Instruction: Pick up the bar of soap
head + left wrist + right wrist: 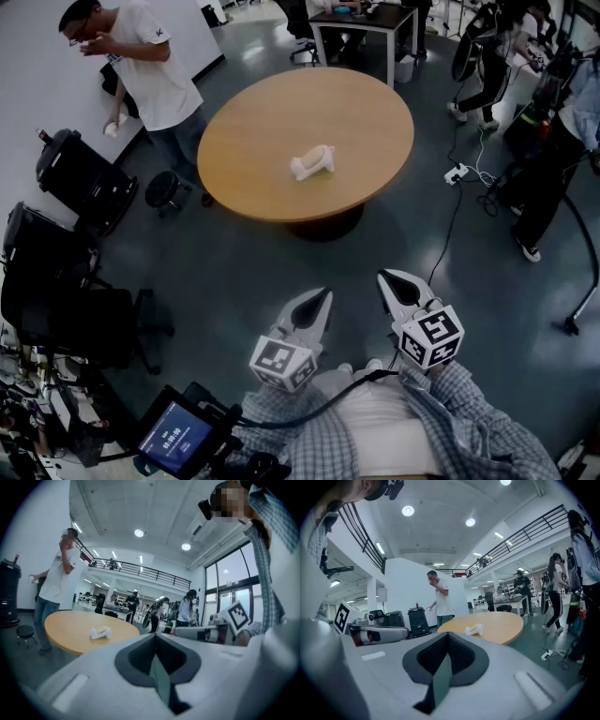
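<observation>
Head view, bar of soap (312, 163) lying near centre of the round table (253, 141), well apart from my left gripper (322, 298) and right gripper (389, 281), both jaws closed on nothing.

Pale lump (312, 162) on round table (253, 141): shape unclear, too small.
</observation>
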Demonstrator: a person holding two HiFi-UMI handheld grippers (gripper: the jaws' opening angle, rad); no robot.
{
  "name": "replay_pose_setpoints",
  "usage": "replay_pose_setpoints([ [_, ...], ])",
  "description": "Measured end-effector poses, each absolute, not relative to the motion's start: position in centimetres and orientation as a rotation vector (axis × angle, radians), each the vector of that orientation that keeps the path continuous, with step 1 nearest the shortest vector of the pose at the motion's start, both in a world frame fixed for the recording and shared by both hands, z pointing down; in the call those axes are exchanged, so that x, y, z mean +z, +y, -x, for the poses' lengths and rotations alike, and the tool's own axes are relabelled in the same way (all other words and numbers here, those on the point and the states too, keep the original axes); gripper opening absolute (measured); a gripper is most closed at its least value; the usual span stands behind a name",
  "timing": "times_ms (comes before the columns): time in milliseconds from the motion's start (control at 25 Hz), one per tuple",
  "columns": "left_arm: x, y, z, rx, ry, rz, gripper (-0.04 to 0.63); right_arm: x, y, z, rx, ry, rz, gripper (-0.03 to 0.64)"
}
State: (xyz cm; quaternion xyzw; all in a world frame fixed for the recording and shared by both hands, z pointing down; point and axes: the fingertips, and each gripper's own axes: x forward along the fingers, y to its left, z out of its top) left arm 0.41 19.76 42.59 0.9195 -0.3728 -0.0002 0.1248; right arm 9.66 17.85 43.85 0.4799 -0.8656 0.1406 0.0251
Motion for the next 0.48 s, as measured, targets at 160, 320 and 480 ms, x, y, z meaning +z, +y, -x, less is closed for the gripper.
replay_pose_setpoints([
  [160,42.78,19.68,-0.26,0.013,-1.096,-2.667,-0.003,43.96,17.83,-9.60,0.426,-2.670,-1.490,0.002],
  [320,42.96,19.82,-0.23,0.013,-1.090,-2.665,-0.002,44.07,17.98,-9.47,0.426,-2.670,-1.487,0.002],
  [480,43.13,19.87,-0.19,0.009,-1.083,-2.669,-0.002,44.15,17.97,-9.37,0.425,-2.671,-1.488,0.002],
])
